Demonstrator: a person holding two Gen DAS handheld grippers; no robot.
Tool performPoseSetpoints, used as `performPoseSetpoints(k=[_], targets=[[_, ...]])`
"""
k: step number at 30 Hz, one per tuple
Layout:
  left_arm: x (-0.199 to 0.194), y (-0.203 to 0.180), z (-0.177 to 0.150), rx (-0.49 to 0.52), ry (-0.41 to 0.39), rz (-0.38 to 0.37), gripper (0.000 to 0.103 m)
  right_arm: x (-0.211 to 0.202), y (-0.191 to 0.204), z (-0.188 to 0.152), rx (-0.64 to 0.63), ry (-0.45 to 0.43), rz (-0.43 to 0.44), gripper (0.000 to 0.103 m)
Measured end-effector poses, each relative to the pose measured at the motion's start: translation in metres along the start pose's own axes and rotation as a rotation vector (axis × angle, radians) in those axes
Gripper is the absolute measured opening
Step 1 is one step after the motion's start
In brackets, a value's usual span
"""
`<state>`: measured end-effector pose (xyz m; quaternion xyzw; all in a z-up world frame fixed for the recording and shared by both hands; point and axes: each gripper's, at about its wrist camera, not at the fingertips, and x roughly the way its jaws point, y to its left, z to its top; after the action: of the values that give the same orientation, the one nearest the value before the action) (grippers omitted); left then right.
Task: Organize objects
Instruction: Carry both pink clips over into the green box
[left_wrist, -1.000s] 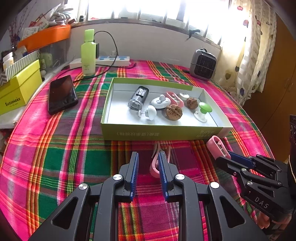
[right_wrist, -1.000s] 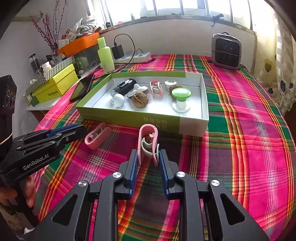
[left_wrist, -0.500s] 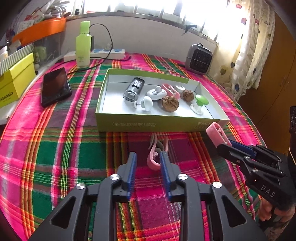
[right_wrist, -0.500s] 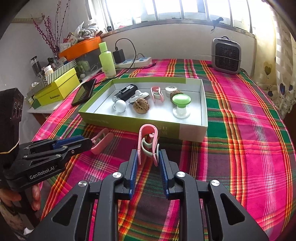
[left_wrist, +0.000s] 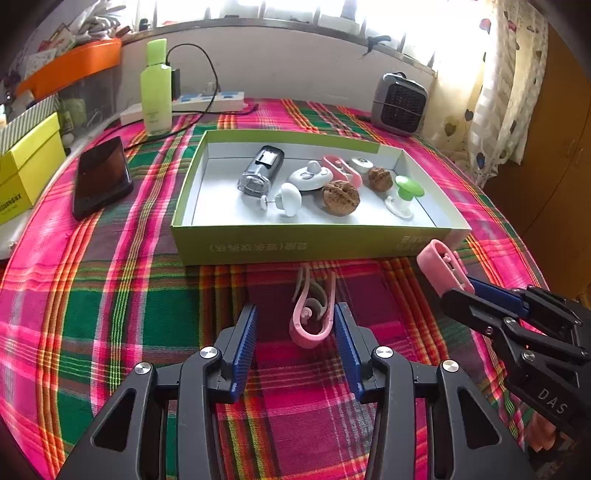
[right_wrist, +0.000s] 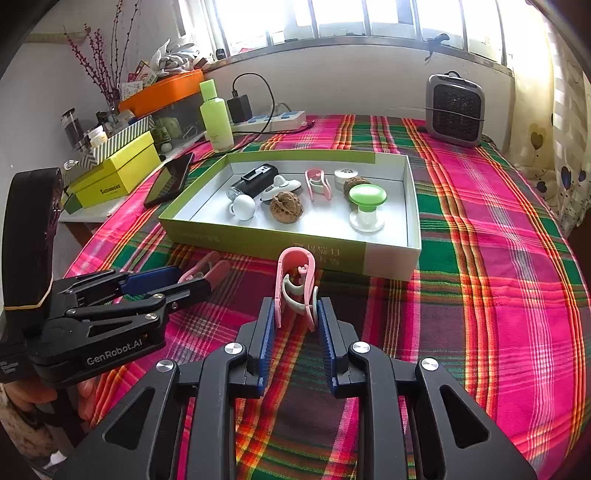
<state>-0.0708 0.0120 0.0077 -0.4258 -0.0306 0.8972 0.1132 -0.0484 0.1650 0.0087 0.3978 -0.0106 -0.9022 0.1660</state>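
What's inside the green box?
The green box holds two walnuts, a green-topped knob, a pink clip, a black and clear gadget, a white knob and other small white pieces. Whatever lies under them is hidden.

A black phone (left_wrist: 101, 177), green bottle (left_wrist: 156, 88) and grey heater (left_wrist: 399, 99) stand on the plaid cloth (left_wrist: 110, 295).

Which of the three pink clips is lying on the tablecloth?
The pink clip between the left gripper's open jaws; one is in the box, one held by the right gripper.
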Motion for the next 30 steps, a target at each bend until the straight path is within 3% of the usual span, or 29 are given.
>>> performPoseSetpoints(k=[5, 10, 30], targets=[[0.002, 0.000, 0.001, 0.011, -0.003, 0.017, 0.038, 0.000, 0.000, 0.000, 0.000, 0.002, 0.000, 0.024], [0.003, 0.003, 0.003, 0.005, -0.004, 0.040, 0.021, 0.000, 0.002, -0.001, -0.002, 0.001, -0.001, 0.024], [-0.022, 0.005, 0.008, -0.002, -0.066, 0.029, 0.020, -0.008, 0.011, 0.007, -0.030, -0.028, -0.002, 0.024]])
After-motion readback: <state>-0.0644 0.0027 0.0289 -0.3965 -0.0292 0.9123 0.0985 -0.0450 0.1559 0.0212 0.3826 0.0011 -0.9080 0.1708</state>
